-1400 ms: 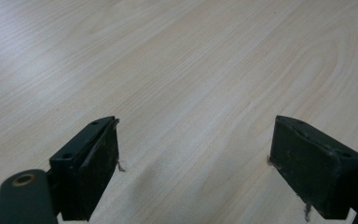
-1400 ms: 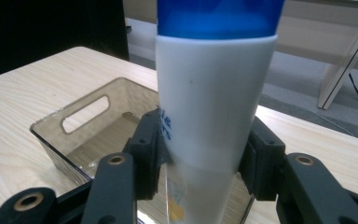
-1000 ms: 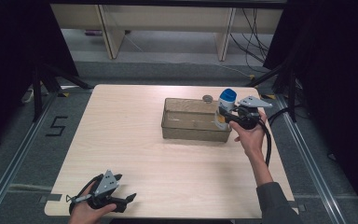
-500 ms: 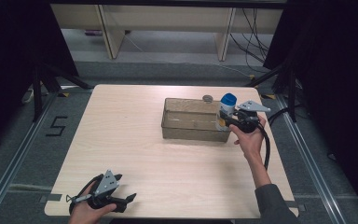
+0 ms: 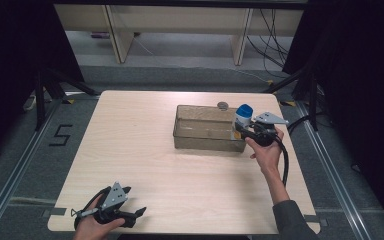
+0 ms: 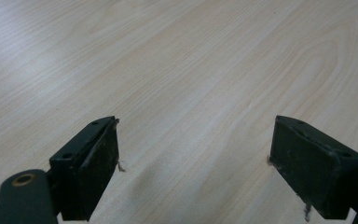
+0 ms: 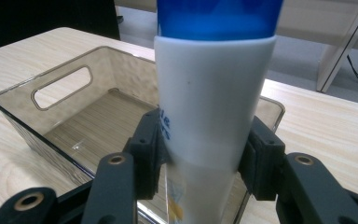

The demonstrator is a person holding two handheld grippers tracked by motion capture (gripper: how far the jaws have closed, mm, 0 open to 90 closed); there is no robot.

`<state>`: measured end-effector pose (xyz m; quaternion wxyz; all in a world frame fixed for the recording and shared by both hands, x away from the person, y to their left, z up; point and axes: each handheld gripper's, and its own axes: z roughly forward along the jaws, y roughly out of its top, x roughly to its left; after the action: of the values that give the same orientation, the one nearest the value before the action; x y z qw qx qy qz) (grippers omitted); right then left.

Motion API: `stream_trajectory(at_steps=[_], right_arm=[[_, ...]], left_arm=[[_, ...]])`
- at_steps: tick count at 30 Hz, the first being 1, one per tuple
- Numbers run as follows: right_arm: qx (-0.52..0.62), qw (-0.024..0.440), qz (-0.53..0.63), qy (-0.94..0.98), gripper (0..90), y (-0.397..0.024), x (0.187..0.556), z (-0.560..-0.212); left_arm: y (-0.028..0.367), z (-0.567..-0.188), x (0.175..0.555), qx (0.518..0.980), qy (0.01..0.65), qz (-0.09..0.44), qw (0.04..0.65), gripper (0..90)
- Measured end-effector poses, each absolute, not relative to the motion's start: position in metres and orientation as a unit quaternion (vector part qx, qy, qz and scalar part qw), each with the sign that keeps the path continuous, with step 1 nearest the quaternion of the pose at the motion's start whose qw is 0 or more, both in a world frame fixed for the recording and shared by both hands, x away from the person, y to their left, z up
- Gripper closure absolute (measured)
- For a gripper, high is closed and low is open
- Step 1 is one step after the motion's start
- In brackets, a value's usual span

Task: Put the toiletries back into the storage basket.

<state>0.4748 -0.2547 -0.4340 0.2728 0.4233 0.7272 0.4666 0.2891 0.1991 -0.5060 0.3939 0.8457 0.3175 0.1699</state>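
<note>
Here, right gripper (image 5: 241, 131) clamped on a white bottle with a blue cap (image 5: 242, 116), pads pressing its sides about mid-height, as seen in the right gripper view. Bottle upright, held at the 3 o'clock end of the clear smoky bin (image 5: 205, 135), its foot down inside the rim; whether touching the bin floor, cannot tell. Bin right of centre on the pale wooden table (image 5: 145, 150). Small round grey disc (image 5: 223, 105) just beyond the bin at 12 o'clock. Left gripper (image 5: 132, 216) at the table's 7 o'clock corner, jaws spread wide over bare wood, holding nothing.
</note>
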Motion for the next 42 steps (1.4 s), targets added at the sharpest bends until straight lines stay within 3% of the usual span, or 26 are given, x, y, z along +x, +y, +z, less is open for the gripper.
stream_trajectory(at_steps=[30, 32, 37, 42], right_arm=[[0.44, 0.262, 0.461, 0.724, 55.7, -0.259, 0.475, -0.451], [0.427, 0.281, 0.46, 0.726, 55.7, -0.26, 0.476, -0.453], [0.445, 0.256, 0.464, 0.722, 55.7, -0.257, 0.474, -0.455], [0.44, 0.262, 0.464, 0.723, 55.7, -0.256, 0.475, -0.459]], left_arm=[[0.199, -0.507, 0.289, 0.844, 0.317, 0.17, 0.399, 15.1], [0.199, -0.507, 0.289, 0.843, 0.316, 0.17, 0.399, 15.1], [0.199, -0.506, 0.289, 0.845, 0.317, 0.17, 0.396, 15.1], [0.199, -0.506, 0.289, 0.846, 0.317, 0.17, 0.393, 15.1]])
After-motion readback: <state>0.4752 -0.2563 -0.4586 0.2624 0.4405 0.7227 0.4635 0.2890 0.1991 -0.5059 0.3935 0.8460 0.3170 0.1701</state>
